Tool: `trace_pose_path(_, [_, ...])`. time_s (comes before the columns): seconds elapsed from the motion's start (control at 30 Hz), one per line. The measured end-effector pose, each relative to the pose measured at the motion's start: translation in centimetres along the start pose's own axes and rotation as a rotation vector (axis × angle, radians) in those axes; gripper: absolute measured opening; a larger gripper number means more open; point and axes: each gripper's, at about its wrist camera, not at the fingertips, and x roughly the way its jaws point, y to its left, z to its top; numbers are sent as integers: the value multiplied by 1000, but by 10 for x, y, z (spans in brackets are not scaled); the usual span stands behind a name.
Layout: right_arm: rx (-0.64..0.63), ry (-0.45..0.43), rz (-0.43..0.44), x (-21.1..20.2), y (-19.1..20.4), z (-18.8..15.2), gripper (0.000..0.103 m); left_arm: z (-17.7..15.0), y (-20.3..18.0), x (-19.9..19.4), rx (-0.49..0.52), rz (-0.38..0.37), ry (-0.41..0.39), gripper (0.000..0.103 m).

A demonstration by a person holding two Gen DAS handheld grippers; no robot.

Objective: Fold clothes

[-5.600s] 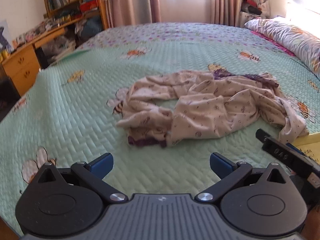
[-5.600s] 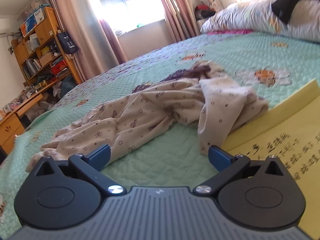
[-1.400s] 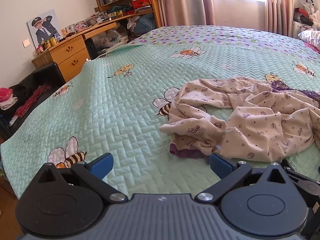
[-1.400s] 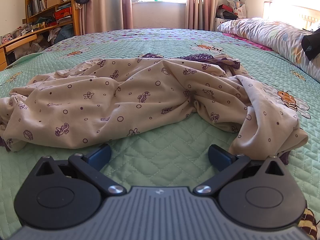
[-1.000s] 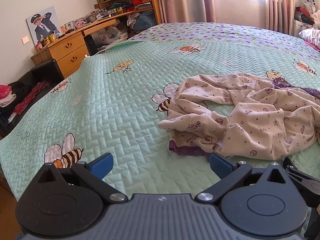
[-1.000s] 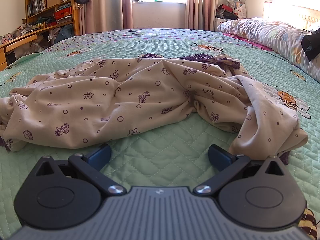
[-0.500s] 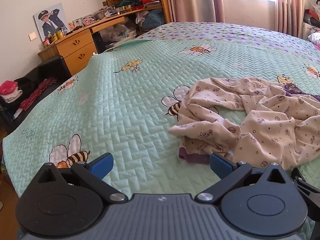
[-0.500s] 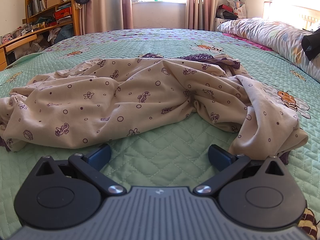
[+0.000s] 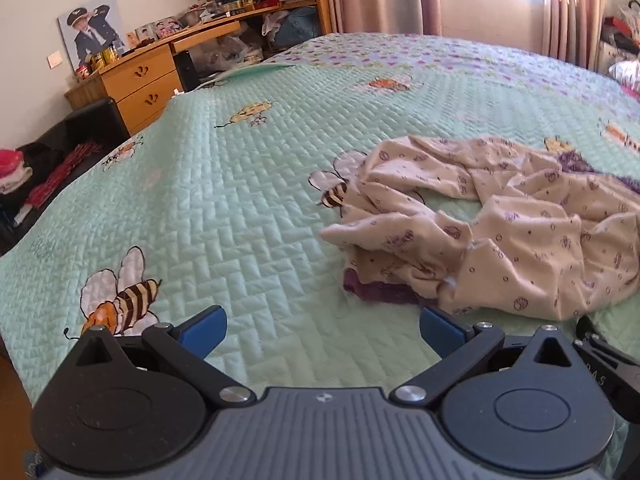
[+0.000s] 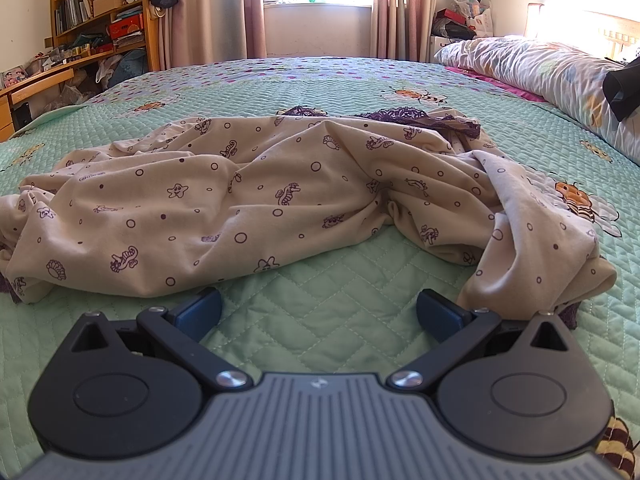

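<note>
Both grippers' fingers (image 9: 204, 327) (image 10: 438, 314) gape wide and empty, the crumpled garment (image 10: 256, 196) lying just beyond their tips.

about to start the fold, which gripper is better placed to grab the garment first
Right, probably. The right gripper sits open right at the crumpled garment, its fabric by both fingertips. The left gripper faces mostly bare quilt.

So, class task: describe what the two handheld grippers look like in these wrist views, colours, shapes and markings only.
Both look alike. The left gripper has a grey ribbed body with a small pale logo, two round black discs, black linkage arms with silver pivot screws, and blue pads on its fingers. The right gripper matches, with blue pads. No hands, sleeves or cables show.
</note>
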Motion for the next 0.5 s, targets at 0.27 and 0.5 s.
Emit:
trace_pose_path(0.27, [0, 0, 0, 0, 0, 0, 103, 3, 28, -6, -62, -8, -9, 102])
trace_pose_path(0.5, [1, 0, 0, 0, 0, 0, 103, 0, 35, -10, -16, 16, -24, 102])
